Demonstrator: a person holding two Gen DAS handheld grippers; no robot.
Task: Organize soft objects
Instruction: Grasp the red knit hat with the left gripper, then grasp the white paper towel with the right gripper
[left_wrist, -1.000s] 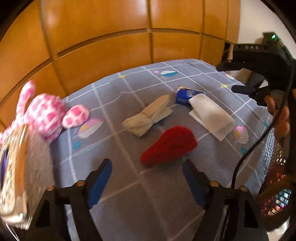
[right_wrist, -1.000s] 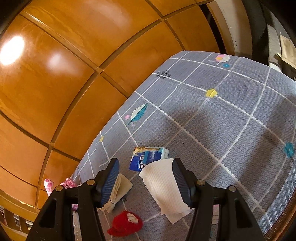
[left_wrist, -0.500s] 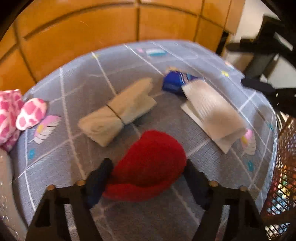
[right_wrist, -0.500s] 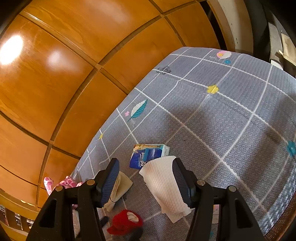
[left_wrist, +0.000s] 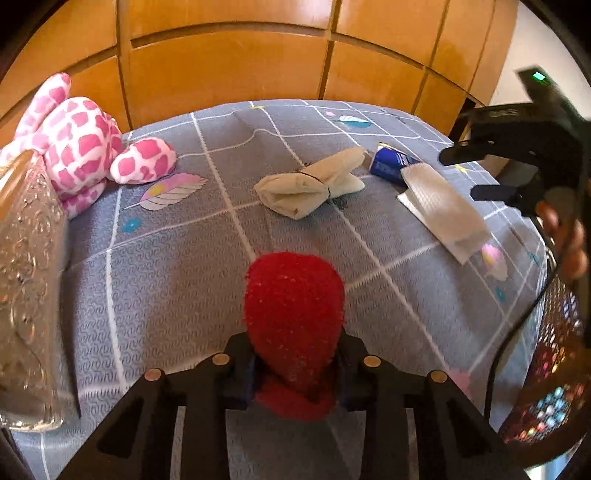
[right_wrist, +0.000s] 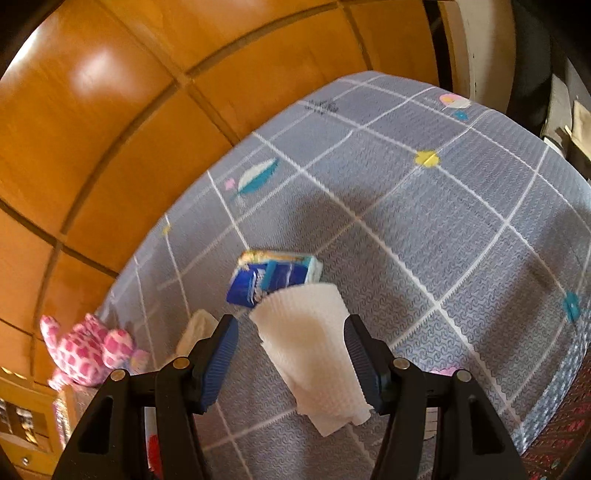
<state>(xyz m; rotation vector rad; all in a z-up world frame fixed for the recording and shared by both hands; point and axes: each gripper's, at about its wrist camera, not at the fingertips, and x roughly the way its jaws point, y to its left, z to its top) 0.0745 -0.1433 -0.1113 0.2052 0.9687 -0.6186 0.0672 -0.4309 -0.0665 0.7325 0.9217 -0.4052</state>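
A fuzzy red soft item (left_wrist: 293, 306) stands between the fingers of my left gripper (left_wrist: 295, 369). The jaws are closing and pinch its lower end just above the grey checked bedspread (left_wrist: 166, 277). My right gripper (right_wrist: 291, 354) is open and hovers over a folded white cloth (right_wrist: 314, 354), without touching it. That white cloth (left_wrist: 443, 206) lies at the right of the left wrist view, next to a blue tissue pack (left_wrist: 388, 166). A rolled beige cloth (left_wrist: 310, 184) lies mid-bed. A pink-and-white plush toy (left_wrist: 81, 144) sits at the far left.
A wooden panelled wall (left_wrist: 229, 66) runs behind the bed. A shiny embossed box (left_wrist: 26, 277) stands at the left edge. A dark mesh basket (left_wrist: 546, 387) is at the right, below the person's hand (left_wrist: 565, 236). The blue tissue pack (right_wrist: 273, 280) touches the white cloth's far end.
My left gripper came down over the red item and its jaws closed in on it from wide open. The right gripper drifted a little and stayed open over the white cloth.
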